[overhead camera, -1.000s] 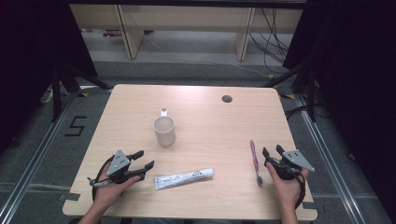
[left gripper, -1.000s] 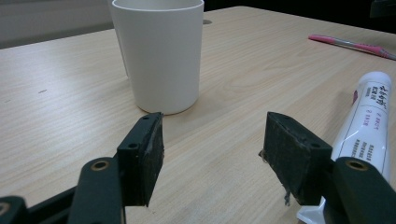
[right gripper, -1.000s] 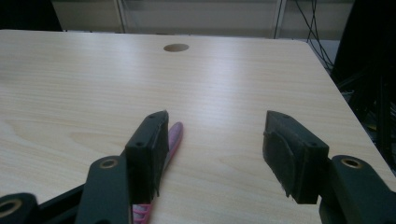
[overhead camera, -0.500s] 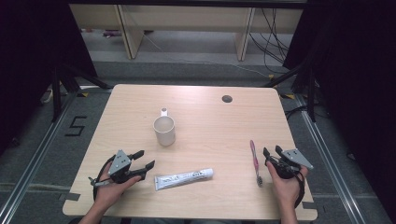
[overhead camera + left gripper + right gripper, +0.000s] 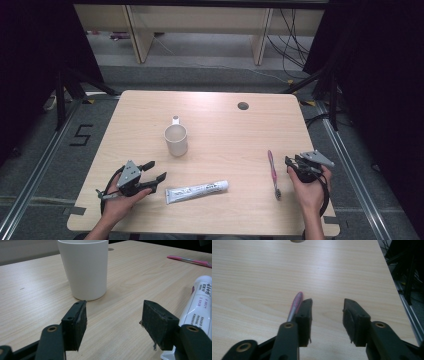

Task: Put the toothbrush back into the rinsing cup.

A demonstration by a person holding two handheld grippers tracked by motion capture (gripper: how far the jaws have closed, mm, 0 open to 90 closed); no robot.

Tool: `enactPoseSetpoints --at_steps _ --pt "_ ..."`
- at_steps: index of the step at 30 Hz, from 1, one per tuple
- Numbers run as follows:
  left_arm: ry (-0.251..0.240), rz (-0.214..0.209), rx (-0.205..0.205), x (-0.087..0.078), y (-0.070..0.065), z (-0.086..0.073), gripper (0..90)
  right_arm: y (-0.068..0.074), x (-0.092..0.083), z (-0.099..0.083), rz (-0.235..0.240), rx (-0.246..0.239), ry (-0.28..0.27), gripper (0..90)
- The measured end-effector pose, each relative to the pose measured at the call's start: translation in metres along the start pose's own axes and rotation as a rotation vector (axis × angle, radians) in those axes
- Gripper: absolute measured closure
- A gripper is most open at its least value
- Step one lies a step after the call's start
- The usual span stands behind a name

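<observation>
The slim pink plastic toothbrush point(image 5: 273, 172) lies on the pale wooden counter point(image 5: 225, 130), just left of the right gripper point(image 5: 327, 312), whose jaws have just been closing with nothing between them. The left gripper point(image 5: 113, 315) gapes empty near the white mug point(image 5: 85, 267).

You have a light wood table point(image 5: 215, 115) with a round cable hole point(image 5: 243, 106) near its far edge. On it, a white mug point(image 5: 176, 140) stands; nearer you than the mug lies a toothpaste tube point(image 5: 196, 191), and well right of the mug a pink toothbrush point(image 5: 273, 173).
</observation>
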State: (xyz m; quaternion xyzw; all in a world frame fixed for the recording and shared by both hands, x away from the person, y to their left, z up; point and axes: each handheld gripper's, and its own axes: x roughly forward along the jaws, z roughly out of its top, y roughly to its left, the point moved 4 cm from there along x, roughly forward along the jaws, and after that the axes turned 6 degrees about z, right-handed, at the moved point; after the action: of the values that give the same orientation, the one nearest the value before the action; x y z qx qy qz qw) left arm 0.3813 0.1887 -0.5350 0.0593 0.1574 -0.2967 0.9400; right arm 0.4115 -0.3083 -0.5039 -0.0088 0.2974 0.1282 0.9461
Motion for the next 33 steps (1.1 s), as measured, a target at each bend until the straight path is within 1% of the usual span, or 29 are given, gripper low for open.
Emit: enactPoseSetpoints --at_steps 1,3,4,5,6,7,8,9,10,11,12,13,14,15,16,17,18,19,20,21,24,25,26,27,29,30,31,32,33 --pt "0.0 0.0 0.0 0.0 0.0 0.0 36.4 0.0 0.0 0.0 0.0 0.0 0.0 62.3" --pt "0.002 0.0 0.001 0.0 0.0 0.0 36.3 0.001 0.0 0.007 0.01 0.015 0.049 63.6" --pt "0.003 0.001 0.001 0.0 -0.001 0.0 36.3 0.0 0.001 0.01 0.033 0.013 0.122 64.4" --pt "0.003 0.001 0.001 0.0 -0.001 0.0 36.3 0.0 0.001 0.01 0.033 0.013 0.122 64.4" --pt "-0.004 -0.005 -0.002 0.001 -0.001 0.0 36.3 0.0 0.002 0.011 0.048 0.028 0.157 64.7" --pt "-0.001 -0.003 -0.001 0.001 -0.001 0.0 36.3 0.001 0.001 0.012 0.046 0.051 0.261 64.9" --pt "0.002 -0.001 -0.001 0.0 0.0 0.0 36.3 -0.002 0.003 0.013 0.058 0.027 0.287 65.3" --pt "0.002 -0.001 -0.001 0.0 0.0 0.0 36.2 -0.002 0.003 0.013 0.058 0.027 0.287 65.3" --pt "-0.004 -0.006 -0.008 0.001 0.0 0.0 36.2 -0.001 0.003 0.015 0.061 0.058 0.35 65.5" --pt "-0.004 -0.006 -0.008 0.001 0.0 0.0 36.2 -0.001 0.003 0.015 0.061 0.058 0.35 65.5" --pt "0.001 -0.002 -0.01 0.001 0.0 0.0 36.2 0.004 0.004 0.013 0.067 0.121 0.391 65.7" --pt "0.002 -0.003 -0.007 0.001 0.0 0.0 36.2 0.0 0.005 0.014 0.074 0.07 0.413 66.1" --pt "0.0 -0.004 -0.007 0.001 0.0 0.0 36.2 0.001 0.006 0.014 0.066 0.064 0.431 66.1" --pt "0.0 -0.004 -0.007 0.001 0.0 0.0 36.2 0.001 0.006 0.014 0.066 0.064 0.431 66.1" --pt "0.001 -0.002 -0.009 0.001 0.0 0.0 36.2 0.003 0.006 0.015 0.075 0.087 0.448 66.1" --pt "0.0 -0.002 -0.008 0.001 0.0 0.0 36.2 0.002 0.007 0.015 0.066 0.087 0.466 66.1" --pt "0.005 -0.003 -0.004 0.001 0.0 0.0 36.2 0.002 0.006 0.016 0.084 0.077 0.491 66.0" --pt "0.005 -0.003 -0.004 0.001 0.0 0.0 36.2 0.002 0.006 0.016 0.084 0.077 0.491 66.0" --pt "0.001 -0.002 -0.005 0.001 0.0 0.0 36.2 0.008 0.006 0.017 0.072 0.147 0.502 65.9" --pt "0.004 -0.001 -0.003 0.001 0.0 0.0 36.2 0.007 0.005 0.019 0.077 0.129 0.541 65.8" --pt "-0.003 -0.006 -0.006 0.002 0.0 0.0 36.1 0.011 0.008 0.019 0.085 0.156 0.579 64.9" --pt "-0.003 -0.006 -0.006 0.002 0.0 0.0 36.1 0.011 0.008 0.019 0.085 0.156 0.579 64.9" --pt "-0.002 -0.005 -0.006 0.002 0.0 0.0 36.1 0.014 0.011 0.016 0.086 0.161 0.627 64.7" --pt "-0.002 -0.005 -0.006 0.002 0.0 0.0 36.1 0.014 0.011 0.016 0.086 0.161 0.627 64.7" --pt "-0.002 -0.005 -0.006 0.002 0.0 0.0 36.1 0.015 0.013 0.016 0.083 0.166 0.646 65.0" --pt "-0.001 -0.004 -0.007 0.002 0.0 0.0 36.1 0.018 0.014 0.018 0.088 0.174 0.666 65.6" --pt "0.0 -0.005 -0.007 0.002 0.0 0.0 36.1 0.019 0.015 0.019 0.091 0.166 0.674 66.1" --pt "0.0 -0.005 -0.007 0.002 0.0 0.0 36.1 0.02 0.016 0.02 0.076 0.159 0.678 66.4" --pt "0.0 -0.005 -0.007 0.002 0.0 0.0 36.1 0.02 0.016 0.02 0.076 0.159 0.678 66.4"
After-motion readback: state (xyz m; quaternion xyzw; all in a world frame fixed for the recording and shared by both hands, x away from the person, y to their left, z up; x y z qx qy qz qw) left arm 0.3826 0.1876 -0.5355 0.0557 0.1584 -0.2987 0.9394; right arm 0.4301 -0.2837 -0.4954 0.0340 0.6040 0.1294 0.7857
